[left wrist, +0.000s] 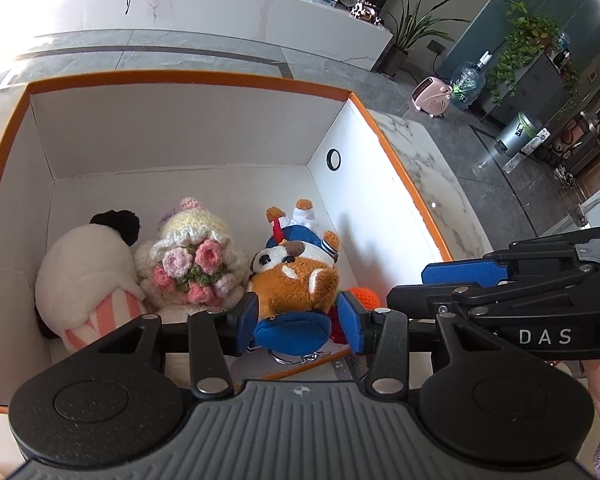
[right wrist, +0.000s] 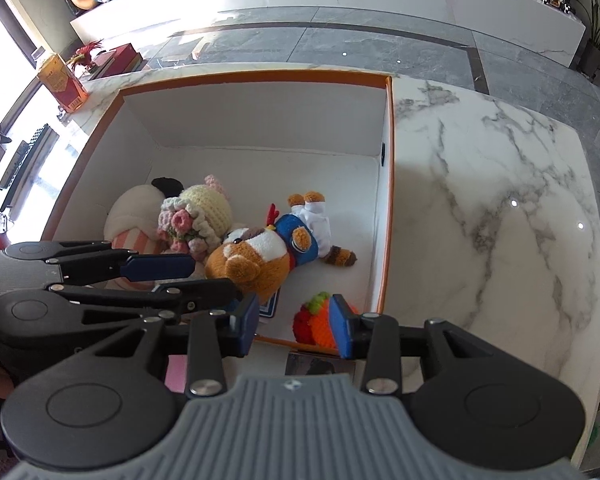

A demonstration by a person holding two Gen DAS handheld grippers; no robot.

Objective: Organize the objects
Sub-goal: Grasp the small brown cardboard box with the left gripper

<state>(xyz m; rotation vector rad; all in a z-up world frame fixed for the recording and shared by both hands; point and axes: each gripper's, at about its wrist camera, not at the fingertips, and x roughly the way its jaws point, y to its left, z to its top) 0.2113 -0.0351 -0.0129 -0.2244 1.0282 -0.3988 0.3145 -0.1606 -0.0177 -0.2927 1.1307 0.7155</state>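
An orange-rimmed white box (left wrist: 188, 80) (right wrist: 260, 77) sits on a marble table. Inside lie a white and pink plush (left wrist: 88, 276) (right wrist: 134, 216), a crocheted doll with flowers (left wrist: 196, 256) (right wrist: 198, 216), a brown dog plush in blue clothes (left wrist: 296, 272) (right wrist: 268, 248) and an orange crocheted toy (left wrist: 364, 298) (right wrist: 318, 320). My left gripper (left wrist: 300, 320) is open, its pads on either side of the dog plush's blue hat with a small gap. My right gripper (right wrist: 294, 322) is open and empty above the box's near edge, beside the orange toy.
The marble table (right wrist: 500, 208) stretches right of the box. A red and yellow carton (right wrist: 62, 82) stands at the table's far left. A long white counter (left wrist: 204, 4) and potted plants (left wrist: 412, 32) lie across the grey floor. A card (right wrist: 320, 364) lies near the box.
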